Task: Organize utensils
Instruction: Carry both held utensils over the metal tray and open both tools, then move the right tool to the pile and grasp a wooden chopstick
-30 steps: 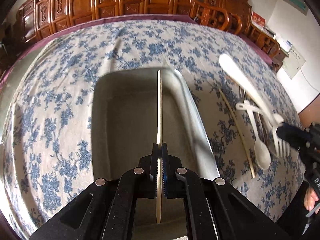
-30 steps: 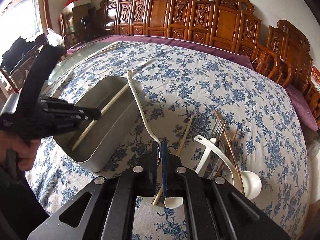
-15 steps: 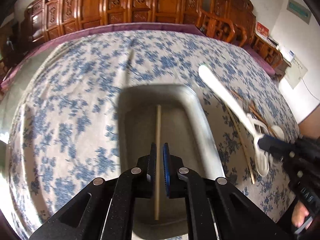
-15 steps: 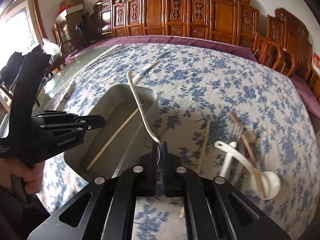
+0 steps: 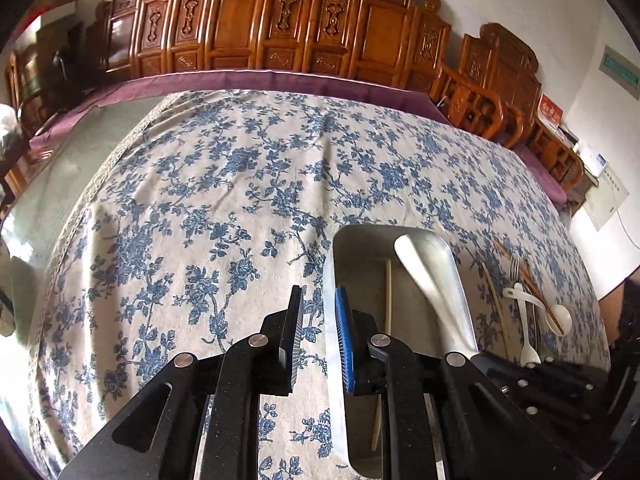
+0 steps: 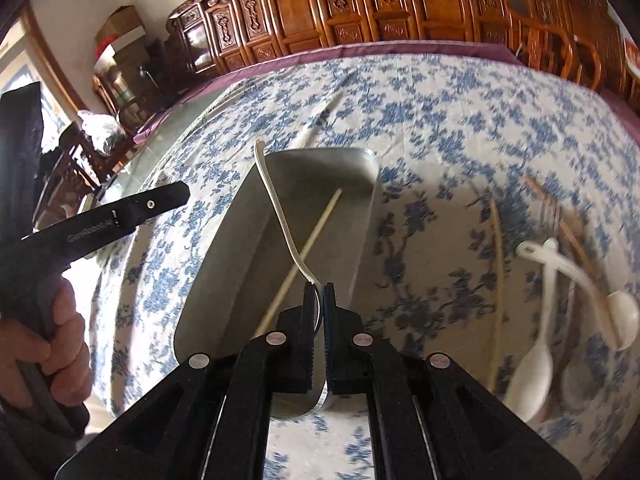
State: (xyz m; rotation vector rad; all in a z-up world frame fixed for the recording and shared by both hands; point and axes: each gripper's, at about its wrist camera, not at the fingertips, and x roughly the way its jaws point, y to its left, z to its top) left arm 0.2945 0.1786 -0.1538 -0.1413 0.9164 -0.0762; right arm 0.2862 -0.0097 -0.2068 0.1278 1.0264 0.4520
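Observation:
A metal tray [image 5: 329,280] [image 6: 240,216] sits on the blue-flowered tablecloth with one pale chopstick [image 5: 387,296] [image 6: 316,236] lying in it. My right gripper [image 6: 319,292] is shut on a white utensil handle [image 6: 276,208] and holds it over the tray; the handle also shows in the left wrist view [image 5: 432,276]. My left gripper [image 5: 319,300] is open and empty, over the cloth at the tray's left wall. It also shows at the left of the right wrist view [image 6: 120,216].
To the right of the tray lie a loose chopstick [image 6: 498,280] [image 5: 493,292], white spoons [image 6: 536,360] [image 5: 528,320], a fork [image 5: 516,268] and brown chopsticks [image 5: 536,292]. Carved wooden chairs [image 5: 280,20] line the table's far side.
My left gripper let go of the pale chopstick into the tray, opened and moved left off the tray. My right gripper carried the white utensil from the pile to above the tray.

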